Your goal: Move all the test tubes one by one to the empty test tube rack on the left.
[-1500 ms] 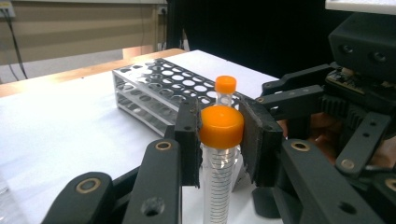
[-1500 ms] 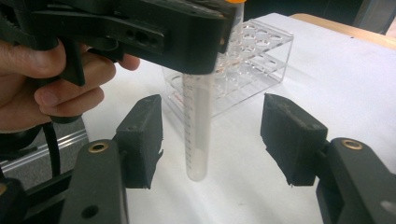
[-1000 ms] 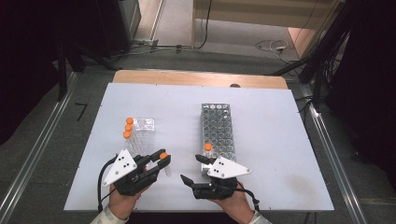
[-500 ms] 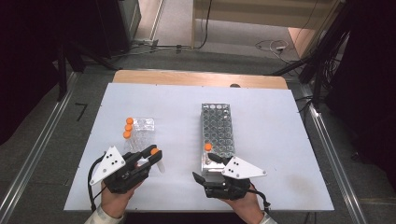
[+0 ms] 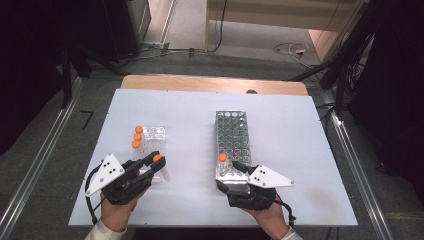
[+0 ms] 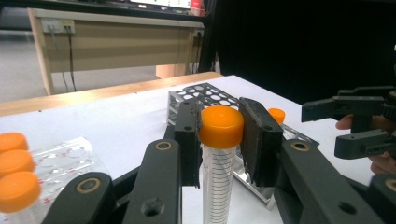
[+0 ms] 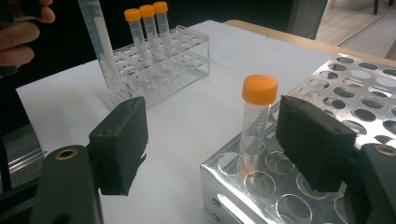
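Orange-capped clear plastic centrifuge tube (image 6: 219, 154) sat clamped between the two black jaws of the left gripper (image 6: 220, 140); the pads pressed on either side of the cap, and the graduated tube body hung straight down below them. In the high view this left gripper (image 5: 152, 165) lay in the lower left of the frame, the held tube (image 5: 161, 165) just below the near end of the clear acrylic tube rack (image 5: 152, 137). Three further orange-capped tubes (image 5: 136, 136) stood in a row along that rack's left side; in the left gripper view their caps (image 6: 14, 168) showed at the left edge. Perforated bright metal tube rack (image 5: 232, 137) stood at centre frame on the white table top (image 5: 300, 150), well apart from the acrylic rack. One orange-capped tube (image 5: 222, 162) stood upright in a hole near the metal rack's near left corner. Right gripper (image 5: 235, 172) was in the lower centre-right of the high view, at the near end of the metal rack. In the right gripper view its jaws stood wide apart with nothing between the pads; the right gripper (image 7: 212, 140) had one jaw over the bare table and the other over the rack top, with the racked tube (image 7: 257, 116) standing beyond the gap, touched by neither pad. Same view, upper left: the held tube (image 7: 100, 44), tilted slightly, in front of the acrylic rack (image 7: 168, 60), with the fingers (image 7: 21, 32) of the left hand at the frame edge.
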Motion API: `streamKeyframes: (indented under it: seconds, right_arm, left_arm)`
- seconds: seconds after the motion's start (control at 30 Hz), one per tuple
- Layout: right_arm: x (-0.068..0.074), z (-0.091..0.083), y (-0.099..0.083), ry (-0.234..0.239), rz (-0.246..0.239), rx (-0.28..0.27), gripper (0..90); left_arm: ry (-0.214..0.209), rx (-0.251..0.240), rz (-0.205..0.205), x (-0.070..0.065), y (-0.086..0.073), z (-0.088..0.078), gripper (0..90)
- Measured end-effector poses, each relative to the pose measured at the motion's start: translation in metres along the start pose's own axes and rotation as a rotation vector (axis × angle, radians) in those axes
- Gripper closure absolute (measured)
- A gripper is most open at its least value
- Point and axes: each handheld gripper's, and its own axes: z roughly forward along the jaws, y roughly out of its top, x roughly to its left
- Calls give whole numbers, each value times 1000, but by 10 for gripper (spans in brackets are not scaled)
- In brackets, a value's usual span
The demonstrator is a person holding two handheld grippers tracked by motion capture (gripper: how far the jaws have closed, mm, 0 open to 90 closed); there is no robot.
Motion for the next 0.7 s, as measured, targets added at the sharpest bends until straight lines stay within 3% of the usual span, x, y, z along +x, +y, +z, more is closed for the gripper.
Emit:
streamKeyframes:
  seconds: [0.7]
  right_arm:
    - [-3, 2, -2, -7, 11, 9, 243]
  left_arm:
    - [116, -46, -31, 30, 10, -17, 697]
